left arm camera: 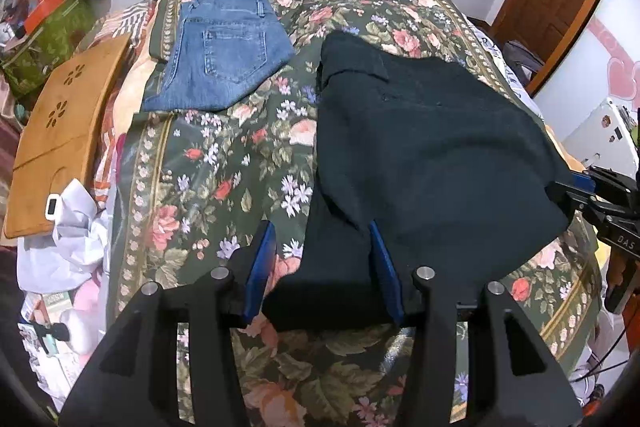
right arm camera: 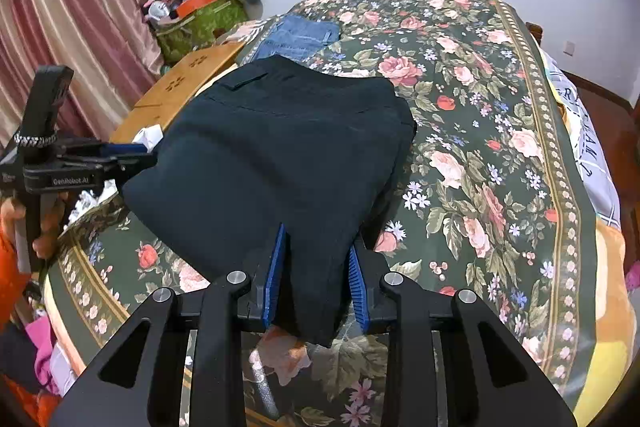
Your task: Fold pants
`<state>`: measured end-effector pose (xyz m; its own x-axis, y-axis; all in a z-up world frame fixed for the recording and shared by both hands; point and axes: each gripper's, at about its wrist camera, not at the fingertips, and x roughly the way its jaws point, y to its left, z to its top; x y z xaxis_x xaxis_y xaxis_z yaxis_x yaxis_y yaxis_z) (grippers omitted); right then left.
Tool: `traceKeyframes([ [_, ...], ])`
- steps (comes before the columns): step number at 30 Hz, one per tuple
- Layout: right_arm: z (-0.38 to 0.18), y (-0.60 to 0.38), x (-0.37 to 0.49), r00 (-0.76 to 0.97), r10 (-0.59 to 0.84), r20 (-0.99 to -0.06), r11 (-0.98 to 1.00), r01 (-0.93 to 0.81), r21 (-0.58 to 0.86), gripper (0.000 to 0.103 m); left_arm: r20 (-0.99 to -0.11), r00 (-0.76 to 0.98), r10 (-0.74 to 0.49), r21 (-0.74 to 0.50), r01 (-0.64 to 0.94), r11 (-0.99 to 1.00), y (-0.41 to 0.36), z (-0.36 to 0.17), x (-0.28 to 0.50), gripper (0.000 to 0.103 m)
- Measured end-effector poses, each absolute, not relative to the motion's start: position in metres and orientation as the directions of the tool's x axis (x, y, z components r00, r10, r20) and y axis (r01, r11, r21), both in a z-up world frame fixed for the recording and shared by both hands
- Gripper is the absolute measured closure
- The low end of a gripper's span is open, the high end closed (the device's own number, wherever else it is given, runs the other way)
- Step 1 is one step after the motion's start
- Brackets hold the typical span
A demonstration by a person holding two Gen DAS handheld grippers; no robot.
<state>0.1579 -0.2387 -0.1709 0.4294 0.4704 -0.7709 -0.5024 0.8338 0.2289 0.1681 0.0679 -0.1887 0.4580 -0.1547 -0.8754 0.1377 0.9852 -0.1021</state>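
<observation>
in the left wrist view, the dark pants (left arm camera: 432, 147) lay on the floral bedspread (left arm camera: 224, 163) of the bed, already doubled into a broad stack with a flap pocket on top at the far end. the left claw (left arm camera: 320, 267) stood with its blue pads apart on either side of a near corner of that stack — the cloth sat between them, but the pads did not look pressed onto it, so the hold looked loose at best. the right claw (left arm camera: 576, 187) reached in from the right edge, and whether it pinched the cloth i could not tell from here. a folded pair of jeans (left arm camera: 224, 55) lay well apart at the far left.

in the right wrist view, the right claw (right arm camera: 316, 267) had its pads drawn close onto a near corner of the pants (right arm camera: 280, 147), gripping it. the left claw (right arm camera: 136, 155) met the stack's left corner.

my reading — the lengthwise fold and at least one crosswise fold were done; a last fold or smoothing seemed left.
</observation>
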Motion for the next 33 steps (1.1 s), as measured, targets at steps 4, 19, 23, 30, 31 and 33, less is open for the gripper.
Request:
traceKeyframes([
  [4,-0.159,-0.246,0.163,0.405,0.491,-0.771,0.827,-0.495,0.267,0.074,-0.852,0.502,-0.147,-0.094,0.130,0.987,0.073,-0.165,0.180,0.052],
  [19,-0.133,-0.255,0.239,0.538,0.421,-0.730,0.880,-0.438,0.184,0.050,-0.817,0.553,-0.165,-0.066,0.195,0.979,0.038,-0.154,0.288,0.025],
  [23,-0.139,-0.251,0.272,0.519,0.446,-0.729,0.867,-0.453,0.208,0.050,-0.847,0.502,-0.175,-0.086,0.196,0.977,0.032,-0.180,0.315,0.026],
  [30,-0.191,-0.224,0.335,0.347,0.477,-0.807,0.833,-0.470,0.290,0.051,-0.902,0.387,-0.190,-0.109,0.221,0.969,0.023,-0.222,0.344,0.032],
  [31,-0.200,-0.220,0.341,0.321,0.478,-0.818,0.828,-0.475,0.297,0.056,-0.902,0.390,-0.183,-0.102,0.221,0.970,0.023,-0.225,0.344,0.032],
  [33,-0.213,-0.214,0.345,0.297,0.462,-0.836,0.824,-0.493,0.281,0.068,-0.899,0.398,-0.183,-0.099,0.221,0.970,0.022,-0.227,0.343,0.037],
])
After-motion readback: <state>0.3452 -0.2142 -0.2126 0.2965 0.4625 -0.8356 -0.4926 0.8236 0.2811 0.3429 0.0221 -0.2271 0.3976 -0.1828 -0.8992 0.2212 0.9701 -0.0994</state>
